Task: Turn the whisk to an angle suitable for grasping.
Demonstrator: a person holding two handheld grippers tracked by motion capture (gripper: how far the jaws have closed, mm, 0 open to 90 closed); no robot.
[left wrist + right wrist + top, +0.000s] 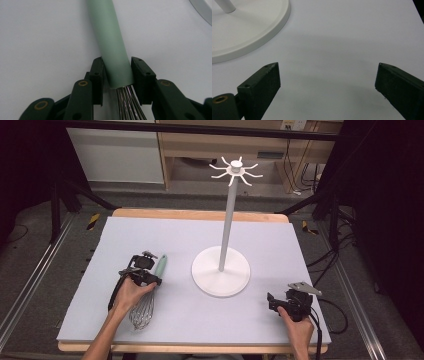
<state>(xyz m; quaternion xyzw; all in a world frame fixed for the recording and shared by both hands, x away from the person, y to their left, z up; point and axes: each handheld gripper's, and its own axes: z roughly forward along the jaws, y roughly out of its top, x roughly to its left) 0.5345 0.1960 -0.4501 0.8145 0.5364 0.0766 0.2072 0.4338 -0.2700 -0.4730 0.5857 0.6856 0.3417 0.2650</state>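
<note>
A whisk with a pale green handle and steel wires lies on the grey mat, left of centre. My left gripper is shut on the handle where it meets the wires. In the left gripper view both black pads press on the sides of the green handle, and the wires run back toward the camera. My right gripper rests at the front right of the mat. Its jaws stand wide open over bare mat with nothing between them.
A white stand with a round base, a tall pole and a ring of hooks on top stands at the mat's centre. The edge of that base lies ahead and left of my right gripper. Black tripod legs flank the table.
</note>
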